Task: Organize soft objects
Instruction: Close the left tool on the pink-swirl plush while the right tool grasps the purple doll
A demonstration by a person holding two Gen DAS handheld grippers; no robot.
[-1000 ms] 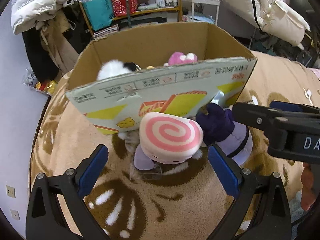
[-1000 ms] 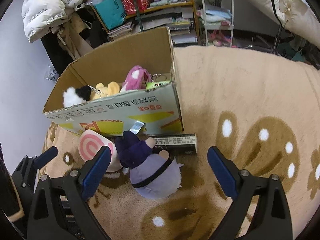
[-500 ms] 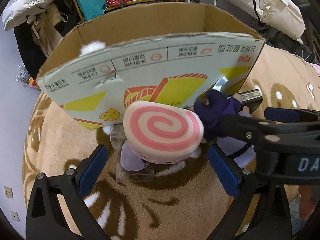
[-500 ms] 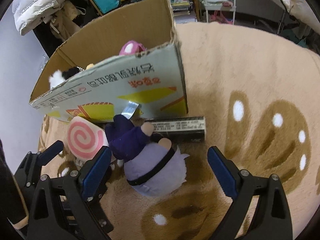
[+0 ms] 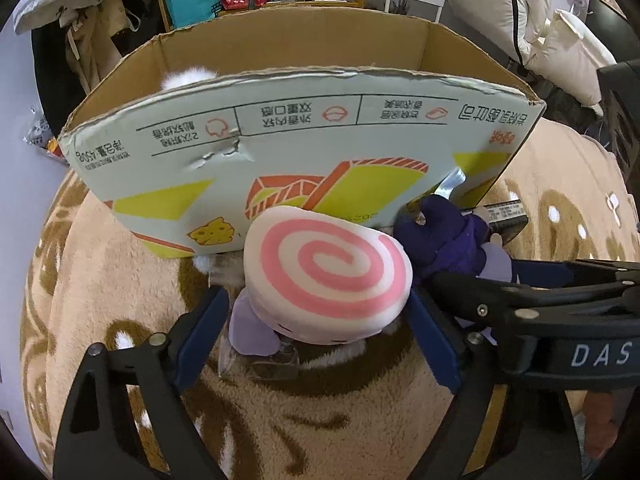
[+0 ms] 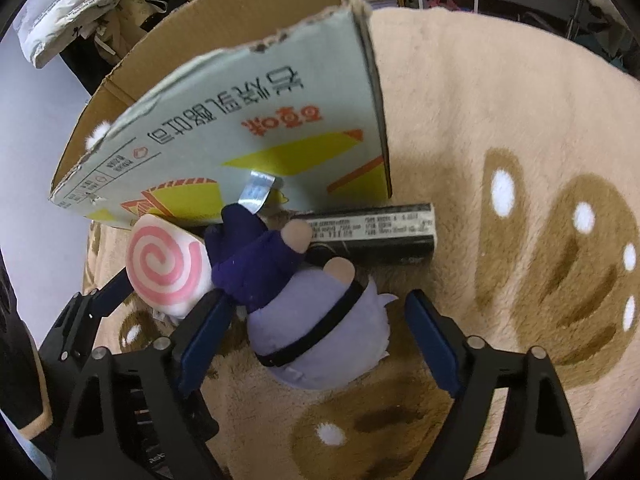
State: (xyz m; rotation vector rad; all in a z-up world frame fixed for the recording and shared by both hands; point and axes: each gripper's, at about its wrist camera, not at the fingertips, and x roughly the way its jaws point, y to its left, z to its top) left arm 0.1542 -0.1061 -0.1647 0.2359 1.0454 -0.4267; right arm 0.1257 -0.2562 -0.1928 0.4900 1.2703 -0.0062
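While both plushies sit on the rug (image 6: 500, 128) right against the front wall of the cardboard box (image 5: 304, 148), my left gripper (image 5: 320, 332) is spread wide around the pink swirl plush (image 5: 328, 276), not squeezing it. My right gripper (image 6: 316, 340) is also wide open, straddling the purple doll (image 6: 316, 320), next to a dark long box (image 6: 372, 232).

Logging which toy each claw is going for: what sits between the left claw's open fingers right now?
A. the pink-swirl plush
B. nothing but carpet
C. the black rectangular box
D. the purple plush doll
A: in the left wrist view the pink-swirl plush lies between the open fingers of the left claw.
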